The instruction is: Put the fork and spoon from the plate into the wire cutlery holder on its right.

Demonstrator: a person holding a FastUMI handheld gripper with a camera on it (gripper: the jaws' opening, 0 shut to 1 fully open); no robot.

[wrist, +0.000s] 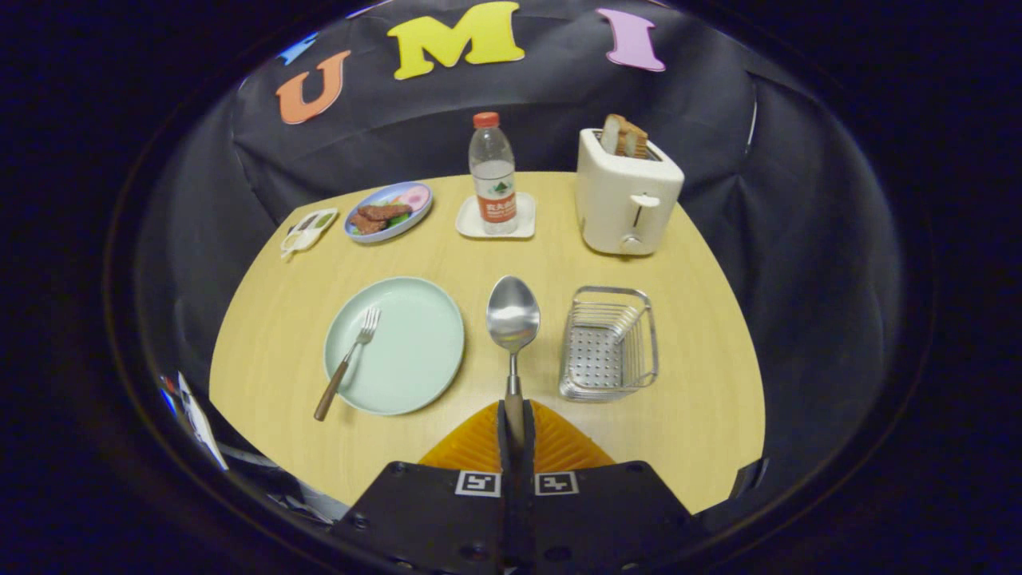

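Your jaws are clamped on the spoon (513,319) handle, its bowl raised between the green plate (415,351) and the wire holder (608,345).

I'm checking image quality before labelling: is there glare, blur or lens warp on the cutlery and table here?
Gripper view: sharp overall; the spoon, held in the shut gripper, shows a bright glare on its bowl; fisheye warp bows the table edge; the fork on the green plate is crisp; the wire cutlery holder gleams mildly.
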